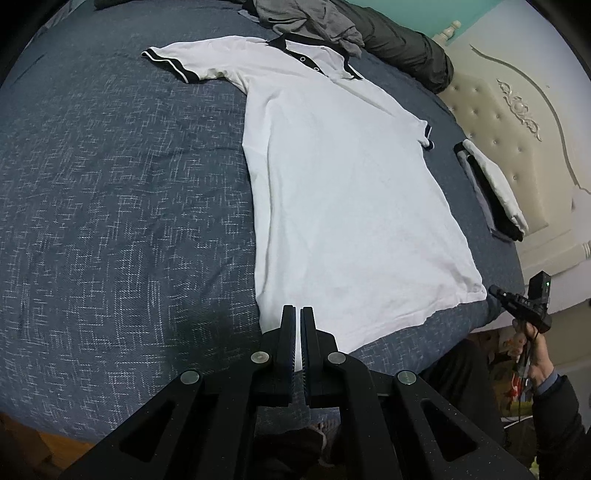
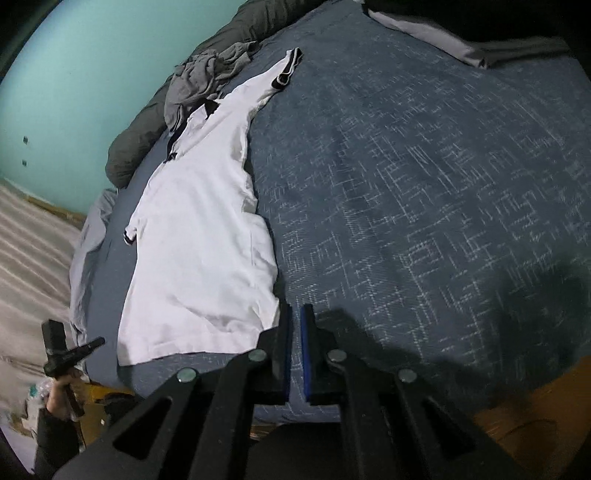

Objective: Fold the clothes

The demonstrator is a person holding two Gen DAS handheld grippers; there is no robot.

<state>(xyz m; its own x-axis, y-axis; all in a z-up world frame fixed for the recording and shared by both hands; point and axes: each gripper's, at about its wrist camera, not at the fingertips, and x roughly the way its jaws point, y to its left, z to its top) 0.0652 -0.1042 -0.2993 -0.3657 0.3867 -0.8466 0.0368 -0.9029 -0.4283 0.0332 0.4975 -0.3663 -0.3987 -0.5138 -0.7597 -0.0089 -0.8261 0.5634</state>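
- The left gripper (image 1: pixel 298 314) points forward, its two fingers nearly closed with a thin slit between the pads, nothing clamped.
- The right gripper (image 2: pixel 296 314) likewise, fingers close together.
- A hand (image 1: pixel 526 350) grips its handle.

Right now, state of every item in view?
White polo shirt with black trim: spread flat on the blue bed cover, unfolded.
Grey garment: crumpled heap by the collar.
Black, white and grey folded clothes: stacked.
Left gripper: jaws near-shut, empty.
Right gripper: same.

Left tongs (image 1: pixel 298 314) hide the polo shirt's (image 1: pixel 351 184) hem.
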